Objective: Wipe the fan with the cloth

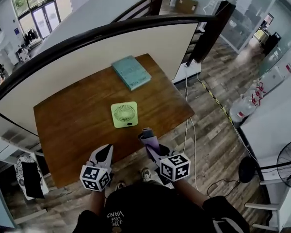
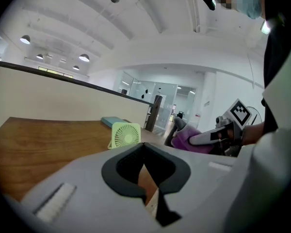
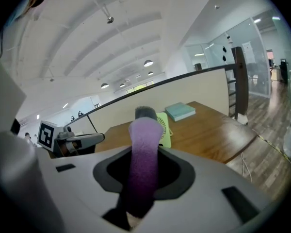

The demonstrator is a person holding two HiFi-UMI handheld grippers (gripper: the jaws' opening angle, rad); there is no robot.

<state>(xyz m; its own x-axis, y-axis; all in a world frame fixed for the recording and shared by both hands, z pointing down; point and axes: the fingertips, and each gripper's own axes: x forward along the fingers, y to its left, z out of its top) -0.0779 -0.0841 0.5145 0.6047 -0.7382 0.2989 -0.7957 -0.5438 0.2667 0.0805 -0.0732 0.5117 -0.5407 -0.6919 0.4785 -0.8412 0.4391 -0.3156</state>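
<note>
A small light-green square fan [image 1: 124,114] stands upright near the middle of the wooden table [image 1: 68,125]. My right gripper [image 1: 151,142] is shut on a purple cloth [image 1: 149,139], held just off the table's front edge, short of the fan. In the right gripper view the cloth [image 3: 143,154] sticks up between the jaws and hides part of the fan [image 3: 165,128]. My left gripper [image 1: 104,154] hovers at the front edge to the fan's left, jaws closed with nothing in them. The left gripper view shows the fan [image 2: 125,135] ahead and the cloth [image 2: 191,141] to the right.
A teal book [image 1: 131,72] lies at the table's far end, against a cream partition [image 1: 111,57]. Cables [image 1: 189,125] run along the floor to the right of the table. Water bottles [image 1: 243,108] and a standing floor fan [image 1: 287,163] are further right.
</note>
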